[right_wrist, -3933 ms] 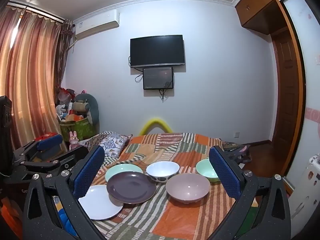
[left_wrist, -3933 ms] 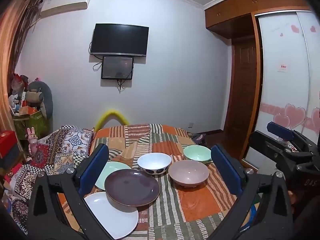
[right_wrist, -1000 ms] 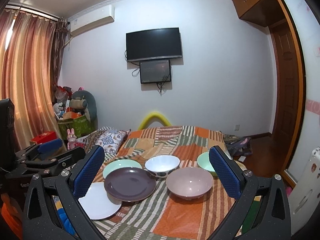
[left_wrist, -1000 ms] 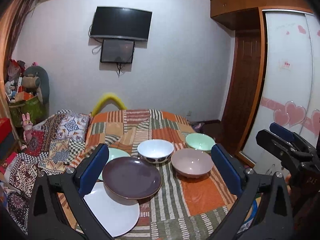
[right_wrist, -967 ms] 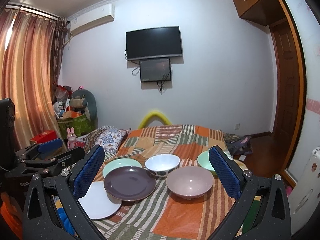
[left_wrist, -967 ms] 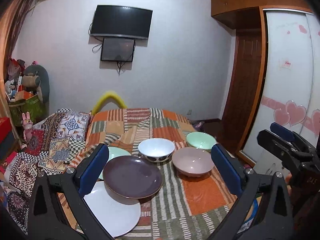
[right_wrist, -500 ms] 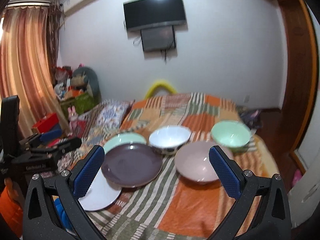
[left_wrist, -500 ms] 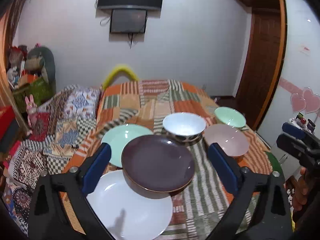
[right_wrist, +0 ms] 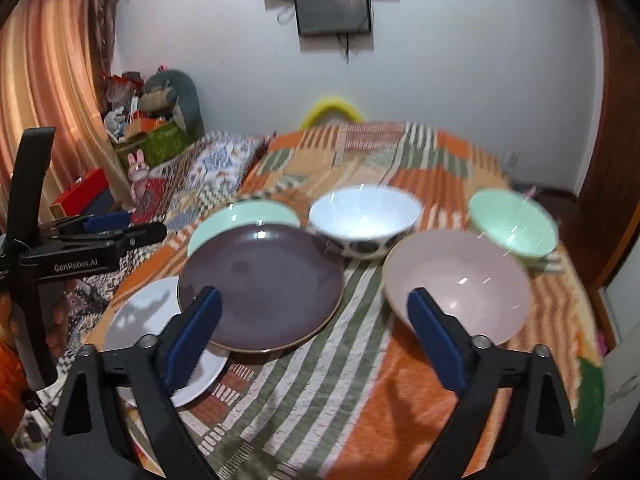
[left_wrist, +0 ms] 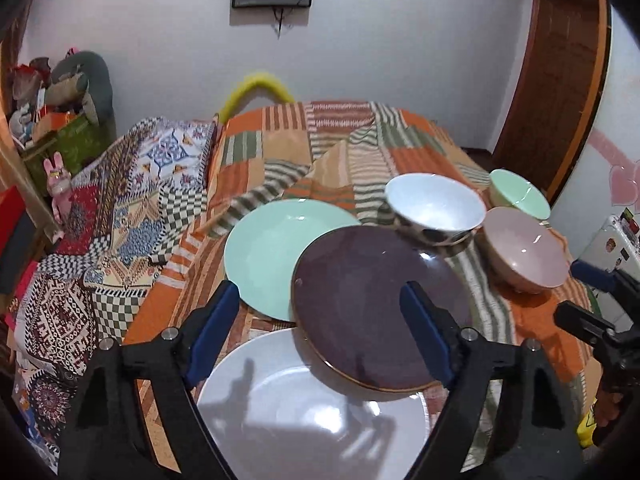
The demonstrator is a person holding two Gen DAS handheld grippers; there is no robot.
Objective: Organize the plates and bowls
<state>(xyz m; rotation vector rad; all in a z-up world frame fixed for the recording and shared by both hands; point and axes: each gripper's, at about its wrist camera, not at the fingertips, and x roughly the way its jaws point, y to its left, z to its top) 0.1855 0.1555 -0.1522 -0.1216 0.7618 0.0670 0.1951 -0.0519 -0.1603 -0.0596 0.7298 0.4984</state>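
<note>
On the striped patchwork cloth [right_wrist: 320, 392] lie three overlapping plates: a dark purple plate [left_wrist: 372, 304] [right_wrist: 260, 284] on top, a mint plate [left_wrist: 272, 248] [right_wrist: 240, 216] behind it, and a white plate [left_wrist: 304, 412] [right_wrist: 152, 328] in front. To their right stand a white spotted bowl [left_wrist: 436, 208] [right_wrist: 364, 220], a pink bowl [left_wrist: 524, 248] [right_wrist: 456, 284] and a mint bowl [left_wrist: 520, 196] [right_wrist: 512, 224]. My left gripper [left_wrist: 324, 336] is open over the purple and white plates. My right gripper [right_wrist: 316, 340] is open between the purple plate and the pink bowl.
A patterned quilt [left_wrist: 120, 216] lies left of the cloth. A box of toys [right_wrist: 156, 136] stands by the curtain. A wooden door [left_wrist: 560, 80] is at the right. A screen [right_wrist: 332, 8] hangs on the far wall.
Both grippers have moved forward and tilted down towards the dishes, which now fill more of each view. Both stay open. The dishes have not moved.
</note>
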